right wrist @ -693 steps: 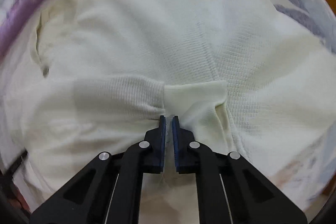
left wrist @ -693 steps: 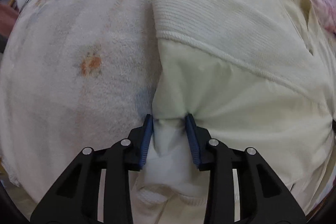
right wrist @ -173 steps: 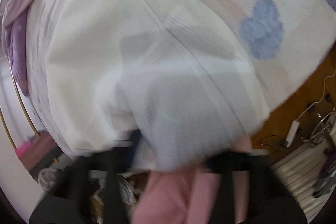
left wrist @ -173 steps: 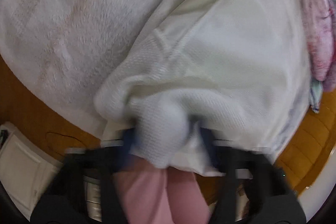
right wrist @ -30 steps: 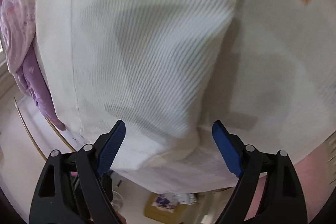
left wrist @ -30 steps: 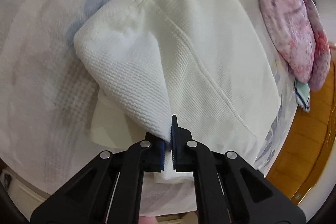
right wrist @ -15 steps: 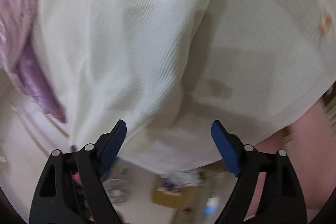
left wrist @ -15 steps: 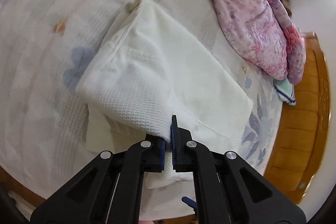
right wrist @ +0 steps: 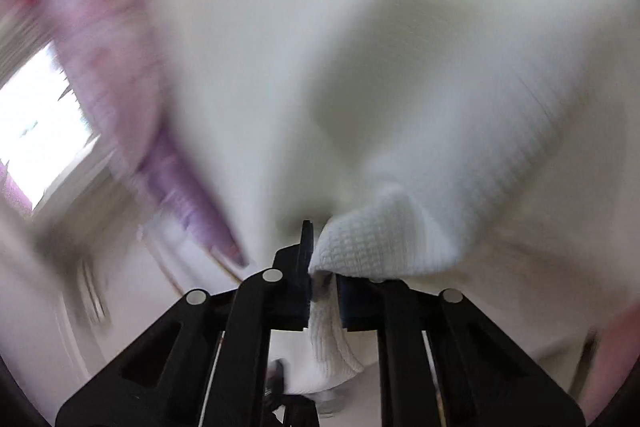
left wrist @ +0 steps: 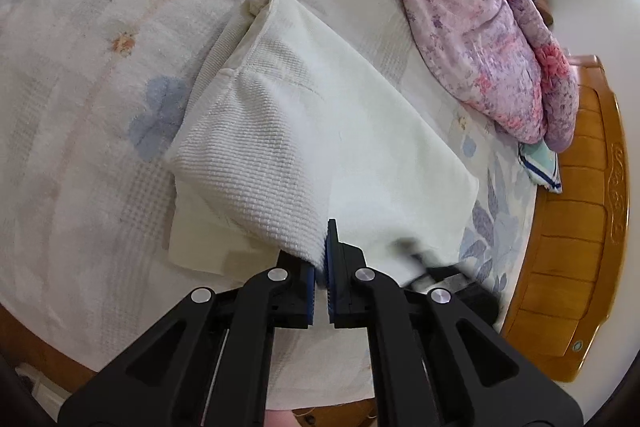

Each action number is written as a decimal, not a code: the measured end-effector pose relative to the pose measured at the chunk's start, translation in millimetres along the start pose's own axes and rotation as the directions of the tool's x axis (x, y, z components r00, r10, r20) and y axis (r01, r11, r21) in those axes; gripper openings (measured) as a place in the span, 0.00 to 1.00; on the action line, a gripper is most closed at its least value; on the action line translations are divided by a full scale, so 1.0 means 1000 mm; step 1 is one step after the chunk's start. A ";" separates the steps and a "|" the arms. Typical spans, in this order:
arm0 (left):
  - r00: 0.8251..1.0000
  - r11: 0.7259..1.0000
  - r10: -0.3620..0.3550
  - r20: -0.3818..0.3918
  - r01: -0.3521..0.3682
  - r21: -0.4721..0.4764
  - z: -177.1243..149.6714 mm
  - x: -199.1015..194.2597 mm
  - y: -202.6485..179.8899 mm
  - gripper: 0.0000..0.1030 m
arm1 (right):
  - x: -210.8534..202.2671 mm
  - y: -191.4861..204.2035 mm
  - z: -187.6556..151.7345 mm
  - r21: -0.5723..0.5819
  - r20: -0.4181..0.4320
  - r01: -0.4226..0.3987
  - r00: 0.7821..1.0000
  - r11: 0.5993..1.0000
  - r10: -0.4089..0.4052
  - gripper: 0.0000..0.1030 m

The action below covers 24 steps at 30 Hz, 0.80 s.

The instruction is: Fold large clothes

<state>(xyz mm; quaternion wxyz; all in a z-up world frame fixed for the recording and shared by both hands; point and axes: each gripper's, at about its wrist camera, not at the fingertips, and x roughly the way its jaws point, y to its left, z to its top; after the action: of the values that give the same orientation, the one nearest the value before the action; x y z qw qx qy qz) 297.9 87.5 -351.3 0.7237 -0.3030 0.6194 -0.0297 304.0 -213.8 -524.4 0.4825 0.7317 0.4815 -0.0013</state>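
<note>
Over on the pale flower-print bed sheet (left wrist: 100,75), the big cream waffle-knit garment (left wrist: 360,147) lies partly folded, its near edge lifted off the bed. What's new: the right gripper (right wrist: 322,267), gaping half a second ago with cloth merely lying between its jaws, has just snapped closed on a bunched edge of the garment. The left gripper (left wrist: 322,263) was already clamped narrow on its own corner and hasn't let go. So both ends look held now, probably ready for the next fold. The pink floral quilt (left wrist: 500,39) sits well clear.
</note>
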 end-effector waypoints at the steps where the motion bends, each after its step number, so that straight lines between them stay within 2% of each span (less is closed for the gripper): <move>1: 1.000 1.000 -0.014 0.000 0.014 -0.001 -0.002 0.001 0.002 0.04 | -0.006 0.018 0.001 -0.084 -0.002 -0.048 0.999 0.995 0.048 0.08; 3: 0.999 0.999 -0.035 0.010 0.035 0.015 -0.006 0.007 0.002 0.04 | -0.020 0.053 0.001 -0.281 -0.052 -0.154 0.988 0.947 0.146 0.07; 4: 1.000 0.998 -0.010 0.027 0.009 0.058 -0.010 0.016 0.002 0.04 | -0.024 0.062 0.002 -0.373 -0.080 -0.185 0.983 0.909 0.167 0.07; 6: 0.996 0.990 0.060 0.067 -0.068 0.126 -0.015 0.033 0.008 0.04 | -0.021 0.057 -0.008 -0.583 -0.089 -0.106 0.994 0.806 0.066 0.08; 7: 0.990 0.981 0.105 0.090 -0.118 0.155 -0.020 0.051 0.017 0.04 | -0.016 0.040 -0.005 -0.629 -0.086 -0.049 0.996 0.776 -0.006 0.12; 8: 0.987 0.976 0.142 0.073 -0.152 0.158 -0.023 0.069 0.029 0.04 | 0.000 0.005 0.003 -0.615 -0.066 0.079 0.986 0.785 -0.151 0.23; 9: 0.981 0.972 0.190 0.024 -0.192 0.136 -0.027 0.090 0.046 0.04 | 0.012 -0.030 0.015 -0.544 -0.078 0.191 0.958 0.817 -0.276 0.21; 10: 0.978 0.975 0.204 -0.038 -0.200 0.093 -0.033 0.109 0.065 0.04 | 0.018 -0.055 0.022 -0.462 -0.116 0.244 0.937 0.853 -0.331 0.21; 11: 0.982 0.983 0.180 -0.057 -0.177 0.049 -0.039 0.117 0.080 0.04 | 0.015 -0.085 0.025 -0.331 -0.169 0.217 0.944 0.918 -0.284 0.28; 12: 0.986 0.987 0.160 -0.053 -0.159 0.023 -0.041 0.116 0.086 0.05 | 0.007 -0.092 0.023 -0.285 -0.158 0.188 0.958 0.940 -0.240 0.33; 13: 0.988 0.989 0.146 -0.052 -0.147 -0.014 -0.043 0.112 0.092 0.09 | -0.001 -0.092 0.019 -0.284 -0.133 0.192 0.962 0.939 -0.237 0.52; 14: 0.988 0.988 0.143 -0.057 -0.146 -0.046 -0.043 0.109 0.095 0.10 | -0.011 -0.090 0.014 -0.285 -0.106 0.206 0.964 0.936 -0.244 0.74; 15: 0.988 0.987 0.139 -0.065 -0.144 -0.073 -0.044 0.105 0.098 0.10 | -0.022 -0.088 0.011 -0.270 -0.061 0.230 0.965 0.935 -0.255 0.80; 17: 0.989 0.986 0.127 -0.074 -0.134 -0.103 -0.046 0.098 0.100 0.11 | -0.038 -0.087 0.013 -0.223 0.037 0.230 0.973 0.947 -0.227 0.81; 19: 0.991 0.987 0.102 -0.089 -0.112 -0.116 -0.047 0.095 0.101 0.11 | -0.056 -0.091 0.027 -0.147 0.071 0.168 0.985 0.975 -0.159 0.81; 20: 0.990 0.986 0.082 -0.111 -0.097 -0.133 -0.047 0.095 0.103 0.11 | -0.061 -0.098 0.032 -0.097 0.061 0.127 0.991 0.987 -0.122 0.80; 21: 0.989 0.983 0.041 -0.144 -0.066 -0.170 -0.048 0.099 0.106 0.11 | -0.053 -0.094 0.038 -0.080 0.046 0.122 0.992 0.989 -0.118 0.79; 23: 0.978 0.960 -0.061 -0.198 0.004 -0.279 -0.056 0.110 0.113 0.17 | -0.032 -0.082 0.035 -0.090 0.025 0.142 0.990 0.986 -0.140 0.68; 24: 0.976 0.951 -0.077 -0.202 0.011 -0.308 -0.061 0.114 0.112 0.17 | -0.026 -0.076 0.035 -0.095 0.024 0.163 0.987 0.982 -0.162 0.67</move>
<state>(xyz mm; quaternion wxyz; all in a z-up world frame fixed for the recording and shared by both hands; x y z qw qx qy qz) 231.3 106.7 -507.9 0.5973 -0.4200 0.6830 0.0178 252.5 -251.6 -584.1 0.5196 0.6657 0.5350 -0.0233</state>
